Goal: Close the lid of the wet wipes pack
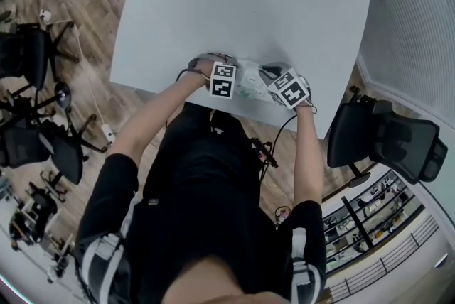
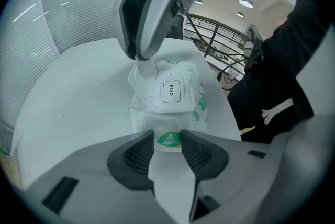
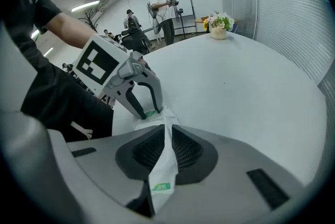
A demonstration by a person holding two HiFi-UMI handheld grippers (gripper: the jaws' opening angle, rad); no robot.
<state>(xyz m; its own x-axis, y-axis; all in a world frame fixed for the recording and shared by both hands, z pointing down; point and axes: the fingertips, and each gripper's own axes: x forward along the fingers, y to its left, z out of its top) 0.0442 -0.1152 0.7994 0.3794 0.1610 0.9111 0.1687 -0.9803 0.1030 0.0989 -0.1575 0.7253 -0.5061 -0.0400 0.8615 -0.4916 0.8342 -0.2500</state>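
Note:
The wet wipes pack (image 1: 251, 83), white with green print, lies on the white table (image 1: 242, 4) near its front edge, between my two grippers. Its white flip lid (image 2: 172, 93), marked OPEN, lies flat on the pack (image 2: 199, 87). My left gripper (image 2: 168, 140) straddles the pack's near end, where a green logo shows between the pads; its jaws stand open. My right gripper (image 3: 167, 130) is shut on the pack's thin film end (image 3: 161, 176). From the left gripper view the right gripper (image 2: 140, 58) comes down on the far end. The left gripper (image 3: 149, 112) shows in the right gripper view.
A black office chair (image 1: 387, 136) stands right of the table, and more chairs (image 1: 32, 54) stand on the wood floor at left. A flower pot (image 3: 219, 26) sits at the table's far end. People (image 3: 159, 6) stand in the room beyond.

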